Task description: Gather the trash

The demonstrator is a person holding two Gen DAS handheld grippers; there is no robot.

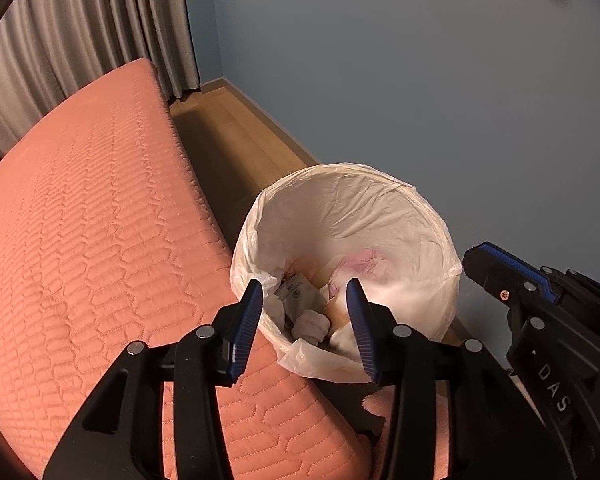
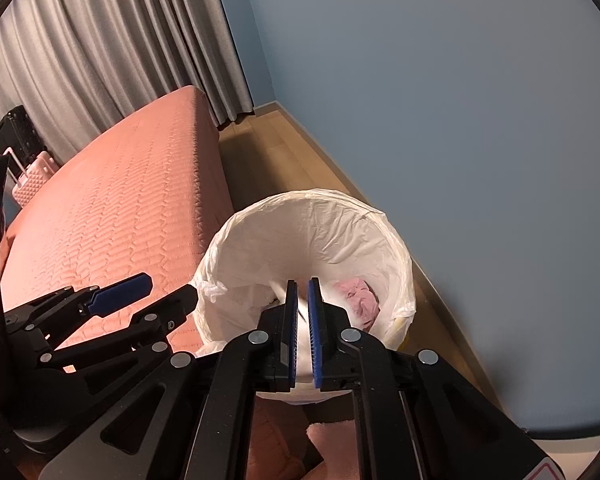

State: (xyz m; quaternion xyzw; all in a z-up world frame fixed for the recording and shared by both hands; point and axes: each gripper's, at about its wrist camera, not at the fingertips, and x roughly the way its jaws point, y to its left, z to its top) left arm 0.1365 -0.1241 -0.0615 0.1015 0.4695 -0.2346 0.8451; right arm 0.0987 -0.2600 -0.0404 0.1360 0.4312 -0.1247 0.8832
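Note:
A round bin [image 1: 428,216] lined with a white plastic bag stands on the floor between the bed and the wall. Inside lie a crumpled pink paper [image 1: 366,264], a printed packet [image 1: 296,292] and a white tissue wad [image 1: 310,326]. My left gripper [image 1: 304,284] hangs over the bin's near rim, open, with nothing between its blue pads. My right gripper [image 2: 303,282] points into the bin [image 2: 380,224] with its pads almost together. Only a slim slit shows white between them, and I cannot tell whether that is a scrap or the liner. The pink paper [image 2: 360,300] lies just right of its tips.
A salmon quilted bed [image 1: 92,240] runs along the left, touching the bin's side. Grey curtains [image 2: 100,52] hang behind it, and a blue wall [image 1: 420,80] rises to the right above wooden floor [image 1: 236,136]. A pink suitcase [image 2: 32,180] and a black one [image 2: 18,136] stand beyond the bed.

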